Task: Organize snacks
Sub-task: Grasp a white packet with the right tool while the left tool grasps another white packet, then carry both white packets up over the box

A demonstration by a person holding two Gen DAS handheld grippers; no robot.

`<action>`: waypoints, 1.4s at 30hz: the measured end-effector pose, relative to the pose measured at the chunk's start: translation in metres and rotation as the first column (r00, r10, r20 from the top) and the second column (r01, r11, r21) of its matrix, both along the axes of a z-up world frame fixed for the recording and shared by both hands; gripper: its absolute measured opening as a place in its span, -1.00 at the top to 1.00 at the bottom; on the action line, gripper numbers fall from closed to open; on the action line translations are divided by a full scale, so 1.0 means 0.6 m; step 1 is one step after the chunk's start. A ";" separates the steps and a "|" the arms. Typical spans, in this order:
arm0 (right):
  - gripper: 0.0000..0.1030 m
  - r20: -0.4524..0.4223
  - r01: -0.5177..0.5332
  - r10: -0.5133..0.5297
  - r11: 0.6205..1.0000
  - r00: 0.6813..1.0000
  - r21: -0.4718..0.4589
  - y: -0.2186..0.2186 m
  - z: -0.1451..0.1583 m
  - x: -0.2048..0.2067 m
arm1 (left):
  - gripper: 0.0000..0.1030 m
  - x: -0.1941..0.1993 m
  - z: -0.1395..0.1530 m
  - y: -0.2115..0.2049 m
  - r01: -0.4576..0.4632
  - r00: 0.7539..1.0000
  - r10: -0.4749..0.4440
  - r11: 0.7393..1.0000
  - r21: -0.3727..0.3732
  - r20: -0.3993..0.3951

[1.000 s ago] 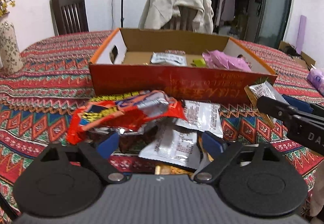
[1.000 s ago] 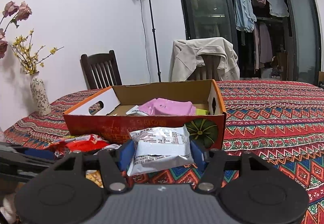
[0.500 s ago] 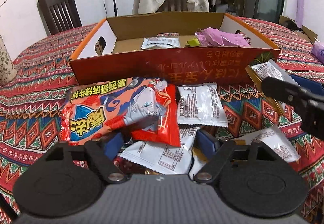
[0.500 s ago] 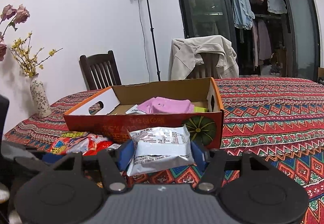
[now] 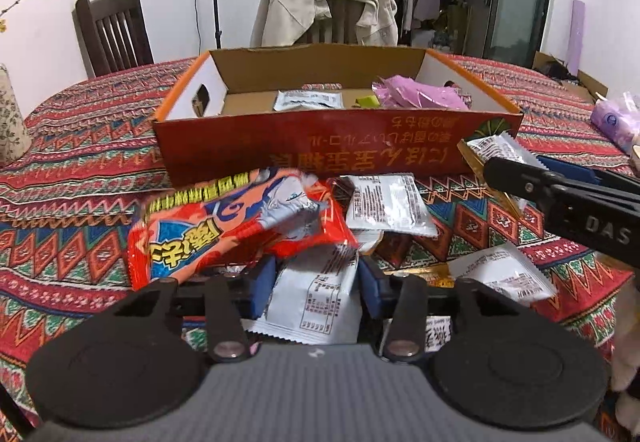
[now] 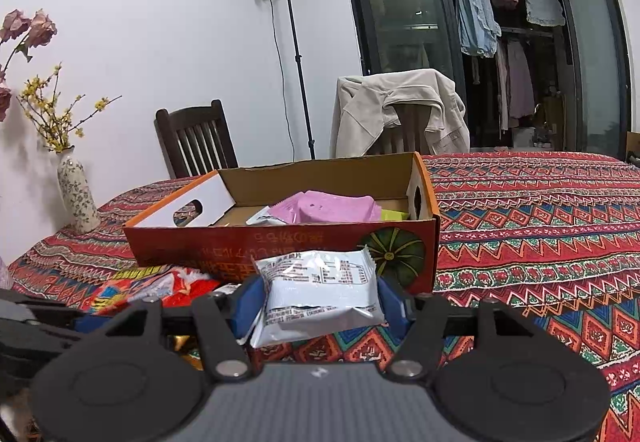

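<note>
An open orange cardboard box (image 5: 320, 146) stands on the patterned tablecloth; it also shows in the right wrist view (image 6: 280, 238). It holds pink packets (image 5: 416, 96) and a silver packet (image 5: 308, 99). Loose snacks lie in front: a big red bag (image 5: 224, 230) and silver packets (image 5: 386, 204). My left gripper (image 5: 318, 282) is shut on a silver snack packet (image 5: 320, 298) beside the red bag. My right gripper (image 6: 320, 298) is shut on another silver packet (image 6: 320, 294), held just before the box's front right corner.
A flower vase (image 6: 76, 198) stands at the table's left. Two chairs (image 6: 192, 138) stand behind the table, one draped with a beige jacket (image 6: 400, 106). A purple tissue pack (image 5: 616, 118) lies at the right. A light stand (image 6: 292, 42) is by the wall.
My left gripper has closed in on the silver packet among the loose snacks and pulled it up. The right gripper has held still with its packet.
</note>
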State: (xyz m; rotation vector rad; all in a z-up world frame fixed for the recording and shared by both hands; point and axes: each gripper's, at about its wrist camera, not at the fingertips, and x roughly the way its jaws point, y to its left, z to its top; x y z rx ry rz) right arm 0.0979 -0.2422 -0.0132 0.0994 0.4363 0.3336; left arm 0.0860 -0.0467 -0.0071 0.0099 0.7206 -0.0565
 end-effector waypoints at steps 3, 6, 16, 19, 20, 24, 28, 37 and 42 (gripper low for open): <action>-0.22 -0.001 0.003 -0.003 1.000 1.000 0.000 0.000 -0.001 0.000 | 0.15 -0.016 0.010 0.009 -0.007 1.000 0.007 1.000 -0.009 0.022; -0.22 -0.003 0.005 -0.005 1.000 1.000 -0.001 -0.001 -0.002 0.001 | 0.15 -0.030 0.021 0.012 -0.006 0.999 0.006 1.000 -0.004 0.051; -0.22 -0.011 0.008 -0.008 1.000 1.000 0.002 -0.002 -0.005 0.003 | 0.15 -0.069 0.053 0.022 0.000 0.992 0.002 1.000 -0.017 0.130; -0.22 -0.008 0.008 -0.008 1.000 1.000 -0.004 0.001 -0.005 0.004 | 0.16 -0.079 0.069 0.025 -0.001 0.986 0.004 1.000 -0.023 0.166; -0.22 -0.006 0.007 -0.007 1.000 1.000 -0.004 0.001 -0.005 0.004 | 0.17 -0.083 0.075 0.026 0.002 0.984 0.003 1.000 -0.026 0.180; -0.21 0.002 0.014 -0.014 1.000 1.000 -0.013 0.003 -0.003 0.003 | 0.35 -0.092 0.094 0.030 0.018 0.975 -0.009 0.999 -0.039 0.222; -0.21 0.009 0.015 -0.015 1.000 1.000 -0.025 0.004 0.001 -0.006 | 0.30 -0.089 0.089 0.036 0.016 0.977 -0.006 0.999 -0.043 0.212; -0.22 0.009 -0.003 0.003 0.999 1.000 -0.041 0.001 0.010 -0.035 | -0.53 -0.070 0.026 0.066 -0.008 0.996 0.013 0.999 -0.051 0.084; -0.23 0.004 -0.014 0.014 0.999 1.000 -0.045 0.012 0.012 -0.043 | -0.60 -0.046 -0.006 0.074 -0.018 1.000 0.020 0.996 -0.082 0.018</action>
